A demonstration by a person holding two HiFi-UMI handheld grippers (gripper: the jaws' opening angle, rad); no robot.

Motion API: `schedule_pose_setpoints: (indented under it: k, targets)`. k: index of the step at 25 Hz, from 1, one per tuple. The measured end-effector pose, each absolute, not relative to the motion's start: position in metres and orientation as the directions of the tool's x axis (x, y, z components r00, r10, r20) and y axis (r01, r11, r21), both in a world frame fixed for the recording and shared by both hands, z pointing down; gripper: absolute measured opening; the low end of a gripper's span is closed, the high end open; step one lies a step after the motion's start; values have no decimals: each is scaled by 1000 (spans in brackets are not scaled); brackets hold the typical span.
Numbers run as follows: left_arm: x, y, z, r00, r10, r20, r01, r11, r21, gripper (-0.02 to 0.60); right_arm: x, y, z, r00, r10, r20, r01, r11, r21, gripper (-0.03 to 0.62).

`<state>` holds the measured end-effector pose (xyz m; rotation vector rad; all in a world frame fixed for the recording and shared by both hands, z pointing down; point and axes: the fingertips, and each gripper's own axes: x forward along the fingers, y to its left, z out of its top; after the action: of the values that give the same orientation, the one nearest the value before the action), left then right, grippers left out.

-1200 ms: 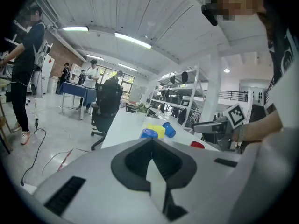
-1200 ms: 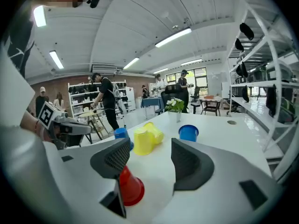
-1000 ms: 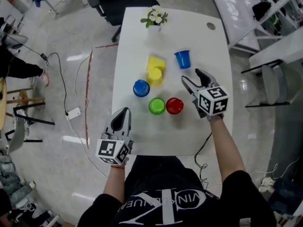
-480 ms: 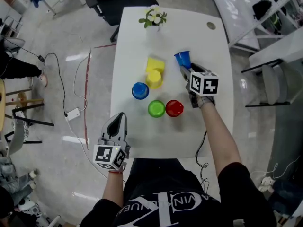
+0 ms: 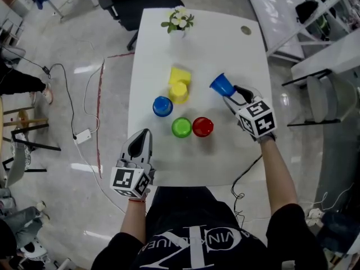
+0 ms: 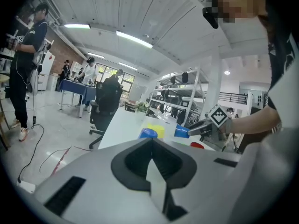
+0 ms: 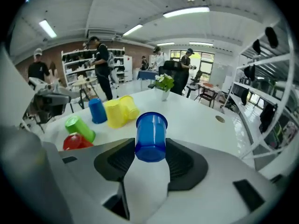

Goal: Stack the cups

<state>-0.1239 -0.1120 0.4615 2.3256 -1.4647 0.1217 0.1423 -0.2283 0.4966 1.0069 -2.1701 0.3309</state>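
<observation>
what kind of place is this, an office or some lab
Probably a shared lab or workshop-style office: open metal shelving racks along the side, a white table with a black rolling office chair, and other people standing around in a big open room.

The person wears a black short-sleeved T-shirt (image 5: 284, 229) with large white block lettering (image 5: 194, 244) and a big outlined X across the chest.

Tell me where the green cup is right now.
In the head view, the green cup sits on the white table, close beside the red cup on its left, with the nearer yellow cup just beyond it.
</observation>
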Motion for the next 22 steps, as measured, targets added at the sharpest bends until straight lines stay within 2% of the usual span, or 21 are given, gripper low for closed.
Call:
schedule_pose_setpoints:
  k: [5, 9, 11, 14, 18, 22]
  targets:
    - [-115, -115, 457, 470, -844, 259, -873, -400, 280, 5, 155, -171, 491, -432, -425, 795, -594, 798, 104, 216]
    - [-109, -115, 449, 485, -839, 247, -865, -418, 278, 5, 164, -131, 493, -345, -336, 876, -432, 886, 170, 216]
    - [-106, -115, 446, 491, -837, 239, -861, -426, 277, 5, 166, -115, 498, -261, -306, 916, -296, 928, 226, 216]
    - [-104, -116, 442, 496, -838, 228, -858, -434, 275, 5, 167, -99, 505, -105, -304, 947, -18, 952, 304, 216]
    - [-106, -114, 439, 495, -840, 223, -859, -433, 274, 5, 162, -94, 511, 69, -382, 922, 353, 874, 335, 216]
    - [-110, -111, 439, 490, -843, 223, -861, -427, 277, 5, 152, -95, 513, 118, -441, 890, 545, 778, 313, 219]
